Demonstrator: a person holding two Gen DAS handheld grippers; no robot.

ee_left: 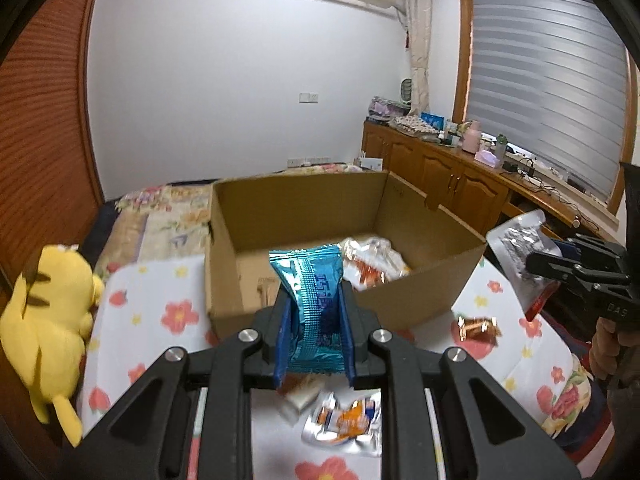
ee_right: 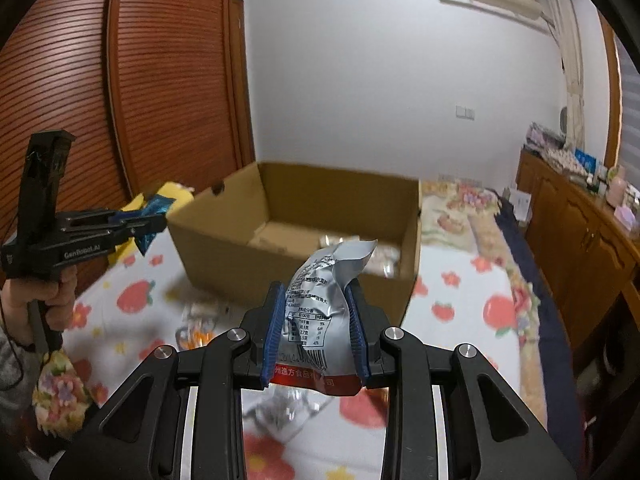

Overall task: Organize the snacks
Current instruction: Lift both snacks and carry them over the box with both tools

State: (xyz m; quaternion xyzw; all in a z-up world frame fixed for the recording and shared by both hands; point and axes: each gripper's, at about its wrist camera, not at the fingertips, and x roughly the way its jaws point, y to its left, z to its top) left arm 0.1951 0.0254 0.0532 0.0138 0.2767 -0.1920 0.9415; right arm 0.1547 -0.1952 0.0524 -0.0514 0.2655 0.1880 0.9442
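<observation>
The box (ee_left: 304, 208) is plain brown. In front of it, one snack bag (ee_left: 310, 312) is shiny blue with tiny dots. The other bag (ee_right: 320, 312) is silver with a red bottom. The bed sheet (ee_left: 160, 300) under the box is white with pink flowers. Left of the box sits a yellow plush toy (ee_left: 52, 320).

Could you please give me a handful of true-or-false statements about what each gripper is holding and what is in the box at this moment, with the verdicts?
1. The left gripper is shut on a blue snack packet. True.
2. The right gripper is open with nothing in it. False: it is clamped on a silver snack packet with a red bottom edge.
3. The cardboard box already has at least one snack in it. True: a silvery wrapper lies inside.
4. The box's lid is closed. False: it is open at the top.
5. A yellow plush toy lies inside the box. False: it lies outside it, at the left of the left wrist view.
</observation>
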